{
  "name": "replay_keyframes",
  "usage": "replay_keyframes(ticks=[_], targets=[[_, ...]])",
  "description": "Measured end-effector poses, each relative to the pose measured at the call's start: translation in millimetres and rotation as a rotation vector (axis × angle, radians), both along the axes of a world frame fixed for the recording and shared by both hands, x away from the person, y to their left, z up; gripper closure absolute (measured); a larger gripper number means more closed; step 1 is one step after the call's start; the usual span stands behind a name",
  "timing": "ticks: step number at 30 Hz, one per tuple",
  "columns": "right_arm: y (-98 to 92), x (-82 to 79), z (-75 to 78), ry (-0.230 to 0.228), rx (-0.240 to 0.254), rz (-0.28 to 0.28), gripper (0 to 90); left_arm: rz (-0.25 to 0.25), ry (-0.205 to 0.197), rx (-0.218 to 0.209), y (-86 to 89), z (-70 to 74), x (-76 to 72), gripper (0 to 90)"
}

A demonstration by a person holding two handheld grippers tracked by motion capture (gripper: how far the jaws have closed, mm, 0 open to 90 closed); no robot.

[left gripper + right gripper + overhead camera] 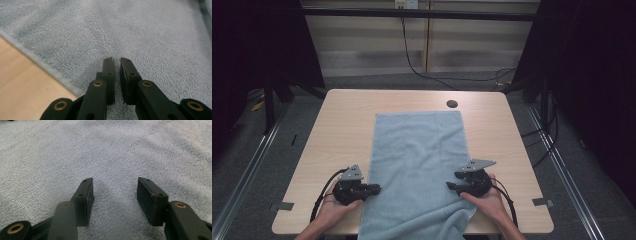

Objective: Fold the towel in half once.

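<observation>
Pale blue terry towel [417, 165], rectangular, looped pile, flat at frame centre on rounded wood-grain desk [347, 115]. Left gripper [117, 60] clenched at towel's left edge; right gripper [115, 181] released over pile.

The left gripper [117, 60] hangs low over a pale blue terry towel [140, 32], its two black jaws drawn nearly together with only a thin slit between the pads and nothing held in it. The towel's hemmed edge [45, 66] runs diagonally across the lower left, where bare light wood tabletop [22, 82] shows beside it.
</observation>
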State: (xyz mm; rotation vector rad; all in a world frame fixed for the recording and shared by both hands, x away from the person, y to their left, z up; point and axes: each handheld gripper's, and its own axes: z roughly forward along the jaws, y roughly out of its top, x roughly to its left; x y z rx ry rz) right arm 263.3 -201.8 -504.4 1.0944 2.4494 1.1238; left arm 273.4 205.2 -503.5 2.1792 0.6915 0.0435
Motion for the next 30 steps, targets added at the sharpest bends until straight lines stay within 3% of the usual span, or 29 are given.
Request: replay_keyframes(ticks=[3,5,9,14,18,23,25,27,28,30], targets=[[2.6,-8.8,0.8,0.002,-0.006,0.000,52.9,-0.008,0.008,-0.001,2.7,0.3,-7.9,84.0],[3.8,-15.7,1.7,-0.007,-0.018,0.020,61.9,-0.021,0.017,-0.004,4.2,0.5,-12.6,84.2],[2.0,-32.1,0.7,0.008,0.021,0.050,79.6,-0.060,0.043,-0.010,6.1,1.4,-25.4,84.1],[1.3,-53.2,1.2,0.044,0.049,0.081,84.1,-0.073,0.041,-0.025,5.1,6.6,-30.3,74.2],[2.2,-68.9,3.2,0.060,0.043,0.106,84.0,-0.038,0.008,-0.062,-2.2,18.5,-9.2,68.1],[2.8,-81.1,4.5,0.077,0.046,0.120,83.1,0.023,-0.024,-0.038,-19.1,20.2,29.3,65.8],[2.6,-85.0,6.0,0.080,0.040,0.133,77.7,0.039,-0.012,-0.038,-23.7,20.7,44.3,64.8],[-0.3,-83.6,9.1,0.060,0.051,0.120,73.7,0.060,-0.010,-0.042,-27.1,19.3,56.0,64.6],[-6.8,-74.8,14.5,0.031,0.090,0.092,70.0,0.074,-0.006,-0.038,-28.3,17.9,60.4,64.6],[-9.9,-68.2,17.3,0.018,0.105,0.071,69.9,0.085,-0.016,-0.027,-31.0,15.3,67.2,64.7]])
